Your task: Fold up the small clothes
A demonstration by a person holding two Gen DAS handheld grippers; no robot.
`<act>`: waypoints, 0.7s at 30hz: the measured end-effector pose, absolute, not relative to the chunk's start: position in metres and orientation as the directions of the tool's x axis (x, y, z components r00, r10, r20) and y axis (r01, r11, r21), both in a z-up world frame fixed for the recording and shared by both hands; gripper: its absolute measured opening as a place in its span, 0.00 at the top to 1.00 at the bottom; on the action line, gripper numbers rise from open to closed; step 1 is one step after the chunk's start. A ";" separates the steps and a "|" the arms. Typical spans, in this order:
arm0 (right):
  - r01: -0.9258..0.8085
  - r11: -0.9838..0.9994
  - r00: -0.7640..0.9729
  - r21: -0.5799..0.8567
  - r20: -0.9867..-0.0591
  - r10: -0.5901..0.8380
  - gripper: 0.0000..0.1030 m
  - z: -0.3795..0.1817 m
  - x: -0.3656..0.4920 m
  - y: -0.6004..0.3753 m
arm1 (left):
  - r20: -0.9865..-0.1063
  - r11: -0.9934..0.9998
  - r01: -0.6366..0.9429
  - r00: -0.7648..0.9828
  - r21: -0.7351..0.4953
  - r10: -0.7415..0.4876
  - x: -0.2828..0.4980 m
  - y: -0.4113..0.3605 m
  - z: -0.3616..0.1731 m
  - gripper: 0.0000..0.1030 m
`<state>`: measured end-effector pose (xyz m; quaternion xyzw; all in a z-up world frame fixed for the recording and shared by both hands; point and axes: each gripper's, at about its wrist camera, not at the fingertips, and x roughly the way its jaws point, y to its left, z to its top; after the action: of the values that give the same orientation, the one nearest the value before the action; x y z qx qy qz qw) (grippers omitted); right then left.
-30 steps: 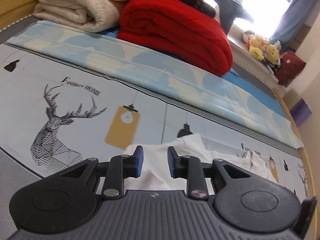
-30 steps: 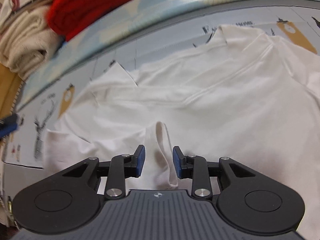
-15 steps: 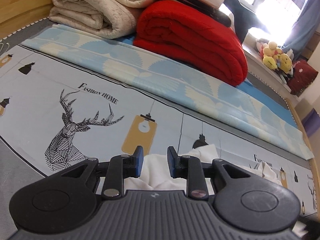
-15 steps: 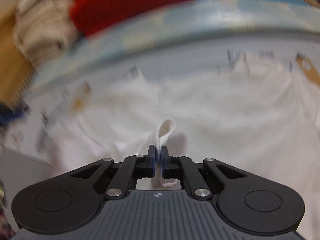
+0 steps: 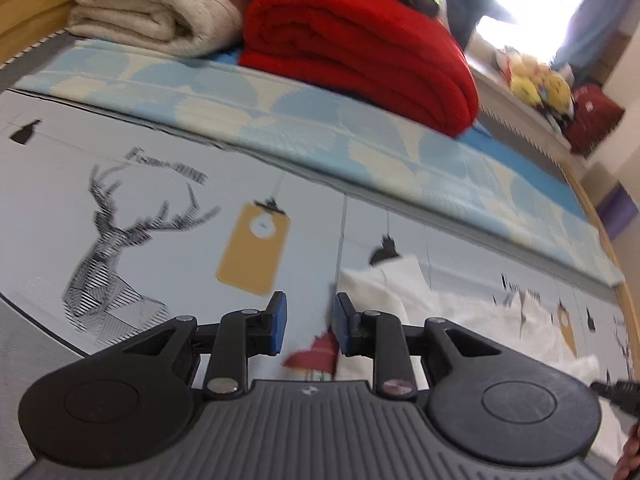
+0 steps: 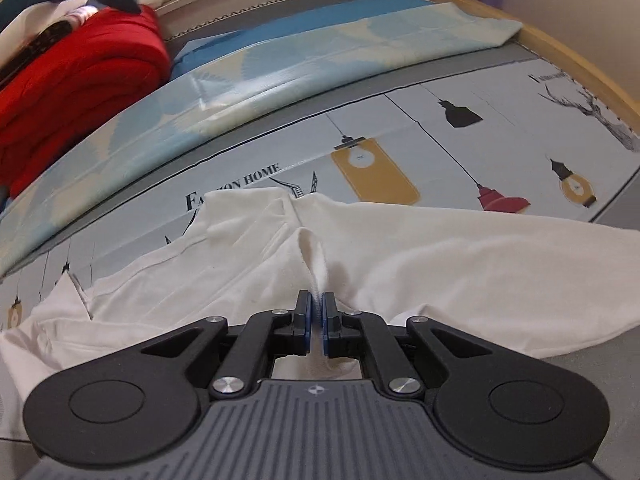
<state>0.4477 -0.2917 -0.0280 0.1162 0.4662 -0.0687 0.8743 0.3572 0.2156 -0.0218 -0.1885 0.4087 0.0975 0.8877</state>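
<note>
right hand-held gripper [image 6: 316,312] at lower centre is clamped on a ridge of the white cotton garment [image 6: 440,256]; left hand-held gripper [image 5: 308,324] stands apart, empty.

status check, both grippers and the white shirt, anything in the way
Right gripper shut on a pinched fold of the white cotton shirt. Left gripper open, empty, over the printed bed sheet at the shirt's edge. Nothing in the way.

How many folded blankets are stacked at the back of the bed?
2. A beige blanket lies at the back left, and a red blanket sits beside it on the right. Things piled on top may hide more.
</note>
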 end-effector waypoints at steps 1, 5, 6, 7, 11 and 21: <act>0.260 0.957 0.563 0.129 -0.826 -0.042 0.95 -0.026 0.447 -0.295 | -0.770 0.912 -0.318 0.638 -0.259 0.003 0.359 0.213 -0.026 0.72; 0.328 0.936 0.602 0.125 -0.792 -0.105 0.95 -0.026 0.440 -0.305 | -0.797 0.909 -0.276 0.597 -0.313 -0.093 0.364 0.202 -0.043 0.72; 0.324 0.935 0.603 0.144 -0.793 -0.087 0.95 -0.028 0.440 -0.305 | -0.809 0.913 -0.257 0.576 -0.316 -0.118 0.366 0.197 -0.048 0.72; 0.322 0.934 0.604 0.152 -0.793 -0.079 0.95 -0.029 0.440 -0.304 | -0.825 0.920 -0.241 0.550 -0.310 -0.134 0.368 0.191 -0.053 0.72; 0.319 0.934 0.605 0.162 -0.793 -0.069 0.95 -0.030 0.443 -0.303 | -0.866 0.926 -0.212 0.466 -0.312 -0.185 0.375 0.170 -0.080 0.72; 0.308 0.934 0.617 0.181 -0.785 -0.051 0.95 -0.025 0.445 -0.301 | -0.916 0.990 -0.042 0.386 -0.133 -0.106 0.381 0.127 -0.091 0.57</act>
<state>0.4453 -0.3006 -0.0251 0.1509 0.4259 -0.1011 0.8864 0.3813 0.1267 -0.0908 -0.0669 0.5539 -0.0195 0.8297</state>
